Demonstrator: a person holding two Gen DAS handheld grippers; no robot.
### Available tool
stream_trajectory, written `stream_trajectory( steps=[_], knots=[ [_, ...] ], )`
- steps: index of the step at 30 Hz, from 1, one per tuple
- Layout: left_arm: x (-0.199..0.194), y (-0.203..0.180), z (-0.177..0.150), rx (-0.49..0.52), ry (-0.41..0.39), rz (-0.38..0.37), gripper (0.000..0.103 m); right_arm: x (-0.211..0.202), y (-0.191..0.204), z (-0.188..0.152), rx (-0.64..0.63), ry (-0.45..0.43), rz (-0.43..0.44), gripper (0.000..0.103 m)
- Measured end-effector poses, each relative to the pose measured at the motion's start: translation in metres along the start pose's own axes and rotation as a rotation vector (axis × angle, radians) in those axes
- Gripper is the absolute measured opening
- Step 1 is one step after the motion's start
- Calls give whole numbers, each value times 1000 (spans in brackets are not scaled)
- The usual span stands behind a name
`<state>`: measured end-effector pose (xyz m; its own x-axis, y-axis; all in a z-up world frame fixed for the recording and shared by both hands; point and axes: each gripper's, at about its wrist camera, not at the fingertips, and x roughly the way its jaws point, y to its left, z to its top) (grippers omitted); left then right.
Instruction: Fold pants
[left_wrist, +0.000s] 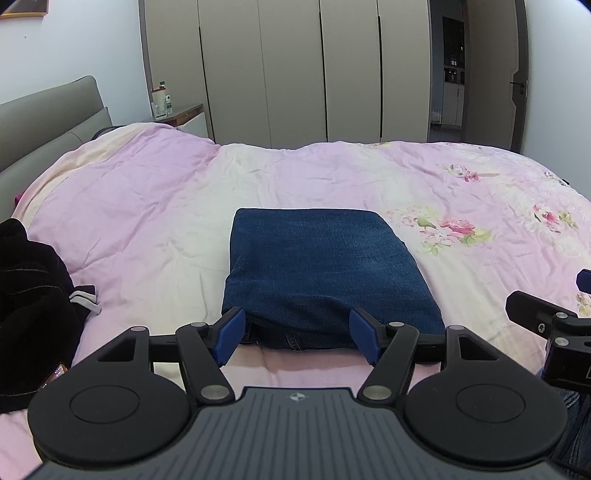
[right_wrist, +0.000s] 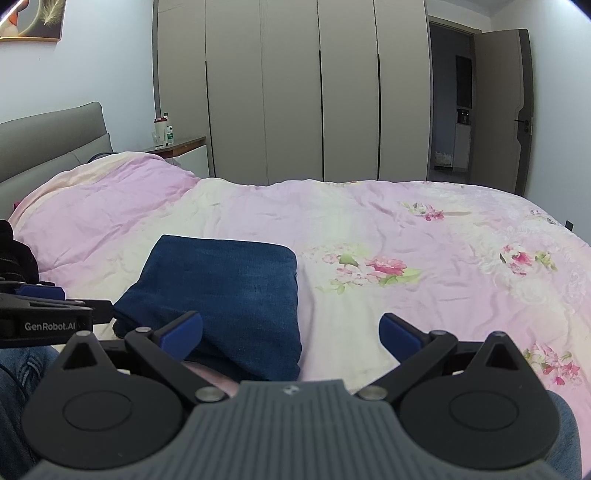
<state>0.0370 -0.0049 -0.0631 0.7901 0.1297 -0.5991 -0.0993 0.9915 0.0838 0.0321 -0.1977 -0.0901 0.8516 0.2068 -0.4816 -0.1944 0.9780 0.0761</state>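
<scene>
The blue denim pants (left_wrist: 317, 266) lie folded into a compact rectangle on the pink bedspread (left_wrist: 147, 206). My left gripper (left_wrist: 297, 334) is open, its blue pads (left_wrist: 231, 332) on either side of the near edge of the pants, empty. The pants also show in the right wrist view (right_wrist: 229, 295), left of centre. My right gripper (right_wrist: 291, 332) is open and empty, just off the near right corner of the pants. The left gripper's side (right_wrist: 44, 314) shows at the left edge of the right wrist view.
A pile of black clothing (left_wrist: 33, 306) lies at the left on the bed. A grey headboard (left_wrist: 48, 114) and a nightstand (left_wrist: 184, 116) with bottles stand far left. A wardrobe (left_wrist: 288, 70) and an open door (left_wrist: 491, 70) are behind. My jeans-clad legs (right_wrist: 14, 380) are near.
</scene>
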Motion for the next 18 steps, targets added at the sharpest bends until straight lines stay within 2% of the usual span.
stream_trajectory(
  steps=[18],
  knots=[
    [-7, -1, 2, 11, -17, 5, 76, -1, -2, 1, 5, -2, 8, 98]
  ],
)
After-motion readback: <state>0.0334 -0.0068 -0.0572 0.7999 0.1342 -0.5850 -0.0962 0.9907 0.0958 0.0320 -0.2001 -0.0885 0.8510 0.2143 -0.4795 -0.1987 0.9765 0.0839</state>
